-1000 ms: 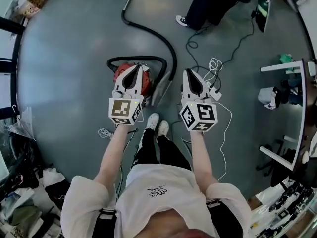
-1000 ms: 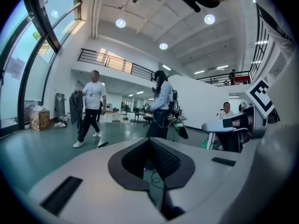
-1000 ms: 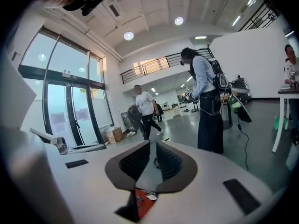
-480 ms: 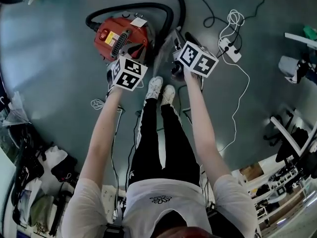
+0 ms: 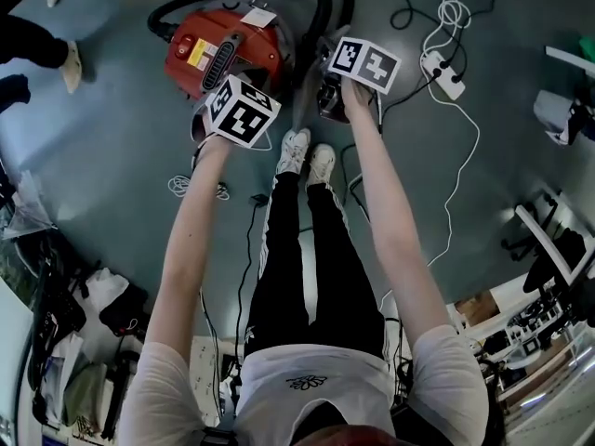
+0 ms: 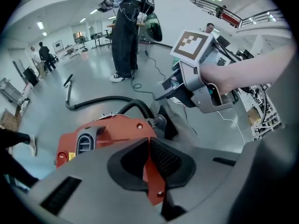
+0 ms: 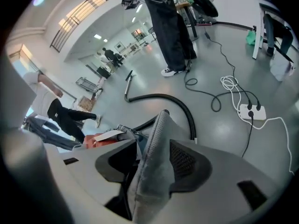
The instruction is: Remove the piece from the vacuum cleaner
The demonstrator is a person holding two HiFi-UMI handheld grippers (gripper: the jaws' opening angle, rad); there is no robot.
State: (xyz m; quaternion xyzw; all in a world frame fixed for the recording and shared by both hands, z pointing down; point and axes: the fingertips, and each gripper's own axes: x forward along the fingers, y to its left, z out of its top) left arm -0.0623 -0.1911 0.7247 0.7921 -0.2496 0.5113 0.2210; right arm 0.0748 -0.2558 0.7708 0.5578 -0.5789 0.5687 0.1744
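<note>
The red vacuum cleaner (image 5: 218, 49) lies on the floor in front of my feet. A grey mesh-covered piece (image 5: 307, 91) stands at its right side, beside the black hose. In the left gripper view my left gripper (image 6: 150, 148) is shut on a thin red edge of the vacuum body (image 6: 112, 132). My right gripper (image 7: 156, 146) is open, its jaws standing either side of the grey piece (image 7: 159, 125), which rises between them. In the head view the marker cubes (image 5: 240, 110) hide both pairs of jaws.
The black hose (image 7: 180, 104) loops away across the grey floor. A white power strip (image 5: 444, 74) with trailing cables lies to the right. My white shoes (image 5: 307, 151) are just behind the vacuum. People stand nearby (image 7: 170, 27), and a table (image 5: 572, 63) is at the right.
Both grippers have dropped from above the vacuum down to it. The left now sits at the red body's near edge, and the right has come onto the grey piece.
</note>
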